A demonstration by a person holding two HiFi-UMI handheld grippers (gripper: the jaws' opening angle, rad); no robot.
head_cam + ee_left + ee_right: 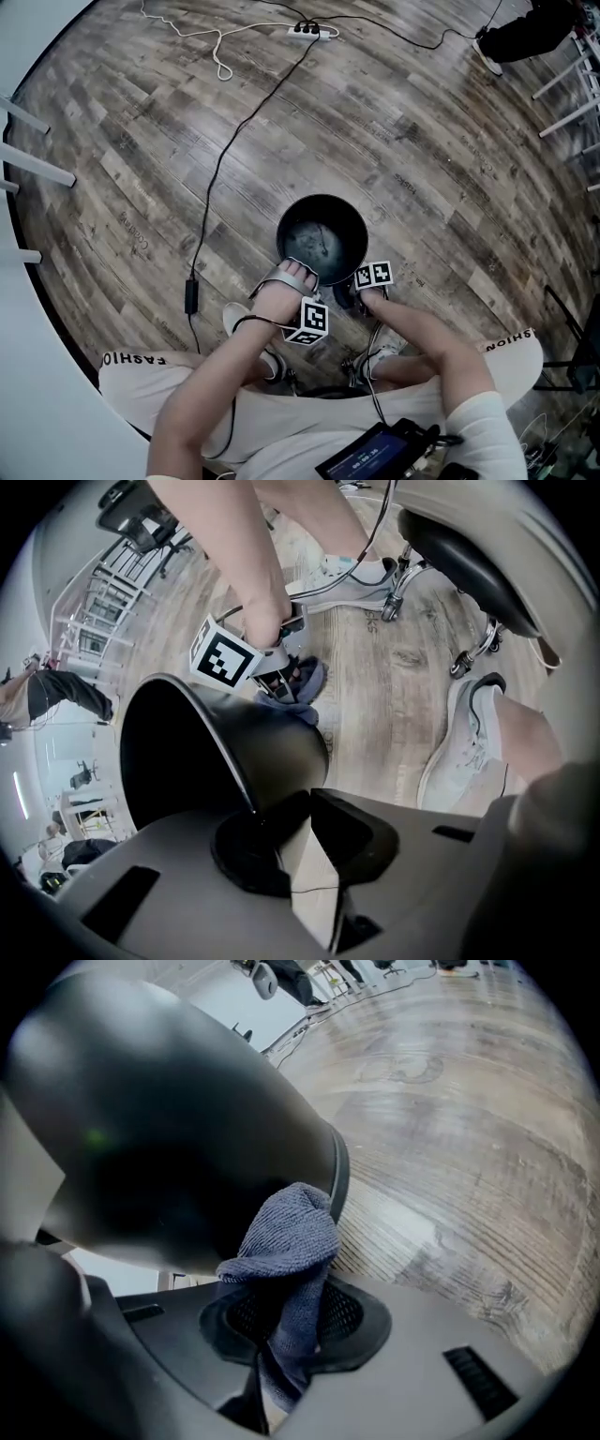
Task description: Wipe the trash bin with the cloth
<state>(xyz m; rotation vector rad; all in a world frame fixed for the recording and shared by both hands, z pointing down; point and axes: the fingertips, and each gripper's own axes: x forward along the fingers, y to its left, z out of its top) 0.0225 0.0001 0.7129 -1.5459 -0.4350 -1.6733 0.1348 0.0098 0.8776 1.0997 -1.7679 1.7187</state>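
Note:
A black round trash bin (323, 211) stands on the wood floor in front of the person's feet. In the head view my left gripper (298, 272) sits at the bin's near-left rim. In the left gripper view my left gripper (281, 808) is shut on that thin rim (225, 761). My right gripper (349, 295) is low against the bin's near-right outer side. In the right gripper view it (291, 1307) is shut on a grey-blue cloth (291, 1241), whose bunched end touches the bin's outer wall (169, 1129). The left gripper view also shows the cloth (307, 682) by the bin.
A black cable (225, 159) runs across the floor to a power strip (305, 30). The person's shoes (469, 742) and a stool's wheeled base (473, 649) are close behind the bin. A white surface (37, 375) borders the left; chair legs (562, 84) stand far right.

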